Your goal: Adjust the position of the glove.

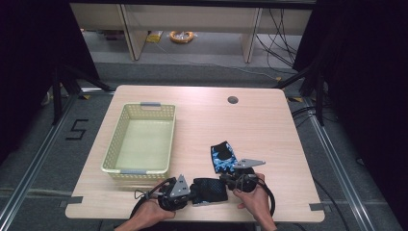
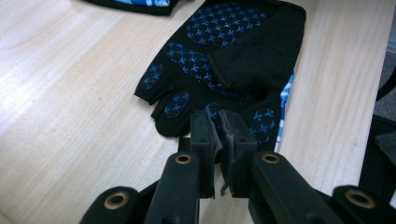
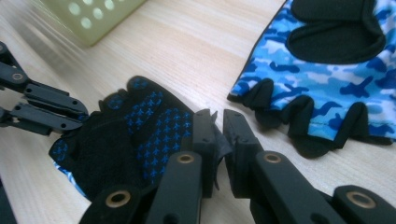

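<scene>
Left tongs – right tongs – both clamped on black glove, its far edges cut off

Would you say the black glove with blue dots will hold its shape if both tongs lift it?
Probably not: the black glove is thin fabric lying flat, so it should sag between the left tongs and the right tongs. It looks light, and its dotted palm seems grippy.

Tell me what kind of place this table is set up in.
Probably a lab or recording workspace, not a home: the wooden table stands between dark curtains, metal rails run along the floor with a taped number marker, and loose cables trail behind.
</scene>
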Demonstrator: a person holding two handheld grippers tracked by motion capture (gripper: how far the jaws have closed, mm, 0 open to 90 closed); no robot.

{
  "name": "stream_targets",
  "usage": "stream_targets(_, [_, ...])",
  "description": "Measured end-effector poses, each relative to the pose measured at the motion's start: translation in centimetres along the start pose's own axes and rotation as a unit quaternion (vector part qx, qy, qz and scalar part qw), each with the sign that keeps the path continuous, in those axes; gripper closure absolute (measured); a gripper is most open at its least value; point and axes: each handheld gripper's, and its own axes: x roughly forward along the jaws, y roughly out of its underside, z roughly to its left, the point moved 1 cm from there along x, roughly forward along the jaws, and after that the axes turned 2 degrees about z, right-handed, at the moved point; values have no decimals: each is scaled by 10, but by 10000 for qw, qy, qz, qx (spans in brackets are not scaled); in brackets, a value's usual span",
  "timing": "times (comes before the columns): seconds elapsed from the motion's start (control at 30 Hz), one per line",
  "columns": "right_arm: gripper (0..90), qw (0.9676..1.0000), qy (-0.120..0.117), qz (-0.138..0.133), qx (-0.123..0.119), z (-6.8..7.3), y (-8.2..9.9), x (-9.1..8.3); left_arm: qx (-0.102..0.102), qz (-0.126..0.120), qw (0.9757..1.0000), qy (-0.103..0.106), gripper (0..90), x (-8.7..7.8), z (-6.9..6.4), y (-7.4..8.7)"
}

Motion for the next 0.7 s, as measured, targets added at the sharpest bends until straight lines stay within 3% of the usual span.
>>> stream_targets(0.1, [812, 9999, 63, 136, 10, -1, 2, 3, 47, 5, 10000, 2, 820, 0, 1, 0])
stream_targets(0.13, [800, 9999, 109, 81, -15, -1, 2, 5, -79, 12, 10000, -2, 808, 0, 0, 0])
stream_targets(0.17, [781, 10000, 83, -17, 18, -1, 3, 6, -42, 32, 10000, 46, 792, 0, 2, 0])
stream_targets(0.23, [726, 9999, 72, 97, 29, -1, 2, 4, -28, -38, 10000, 4, 735, -1, 2, 0])
stream_targets(0.3, [668, 9999, 127, 103, 33, -1, 1, 3, -171, -55, 9998, 58, 666, -3, 2, 1])
stream_targets(0.37, [603, 9999, 64, 124, 14, 0, -2, -1, -64, -134, 9999, 86, 606, -9, 3, 0])
stream_targets(0.4, [571, 9999, 112, 18, 30, 0, -3, -3, -213, -172, 9996, 87, 589, -11, 1, 0])
stream_targets(0.5, [524, 9993, 323, -199, -57, -1, -8, -10, -306, -293, 9991, 69, 473, -22, 4, -1])
stream_targets(0.63, [485, 9979, 516, -401, -46, -6, -12, -17, -526, -582, 9969, 91, 423, -35, 6, -1])
stream_targets(0.7, [485, 9977, 534, -418, -84, -8, -15, -16, -608, -596, 9963, 82, 381, -42, 6, 1])
